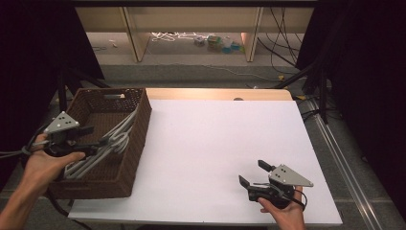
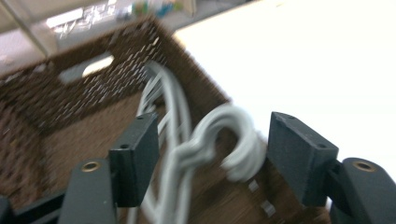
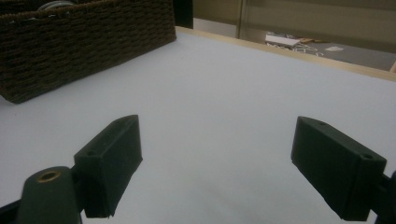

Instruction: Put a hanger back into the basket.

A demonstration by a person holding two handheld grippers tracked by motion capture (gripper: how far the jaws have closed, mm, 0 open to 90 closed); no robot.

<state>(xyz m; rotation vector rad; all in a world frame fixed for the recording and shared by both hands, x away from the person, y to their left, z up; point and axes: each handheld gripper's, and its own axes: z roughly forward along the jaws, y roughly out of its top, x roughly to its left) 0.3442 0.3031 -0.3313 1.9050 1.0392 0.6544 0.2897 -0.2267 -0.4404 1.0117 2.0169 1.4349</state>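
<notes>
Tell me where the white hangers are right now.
The white hangers lie inside the brown wicker basket at the table's left in the high view, their hooks between the left tool's open jaws.

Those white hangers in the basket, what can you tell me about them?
The white hangers look like smooth plastic, several bundled together, with curved hooks at one end. They lie slanted inside the brown woven basket, leaning on its right wall. The left gripper has its jaws open around the hooks, not squeezing them.
</notes>
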